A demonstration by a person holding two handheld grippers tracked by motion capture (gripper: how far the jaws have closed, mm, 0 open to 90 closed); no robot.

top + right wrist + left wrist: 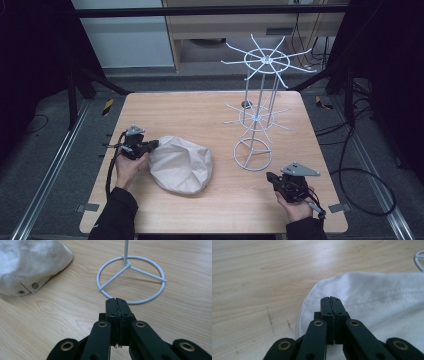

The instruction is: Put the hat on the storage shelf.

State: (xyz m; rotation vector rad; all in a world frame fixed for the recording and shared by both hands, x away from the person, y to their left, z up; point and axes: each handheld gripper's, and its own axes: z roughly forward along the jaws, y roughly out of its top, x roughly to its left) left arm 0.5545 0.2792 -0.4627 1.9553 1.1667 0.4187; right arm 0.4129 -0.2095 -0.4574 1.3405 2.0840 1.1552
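A pale beige cloth cap (181,163) lies flat on the wooden table (200,112), left of centre. My left gripper (153,144) is shut with nothing in it, its tips over the cap's (372,297) left edge. A white wire rack (260,90) with two tiers of spoke hooks stands on a ring base (253,154) at the right. My right gripper (270,176) is shut and empty near the front right corner, pointing at the ring base (131,280). The cap's (30,262) side with two metal eyelets lies to that view's left.
Black frame posts (75,90) and cables (360,175) flank the table on the floor. A cabinet (240,25) stands behind the far edge. Bare wood lies between the cap and the rack base, and along the front edge.
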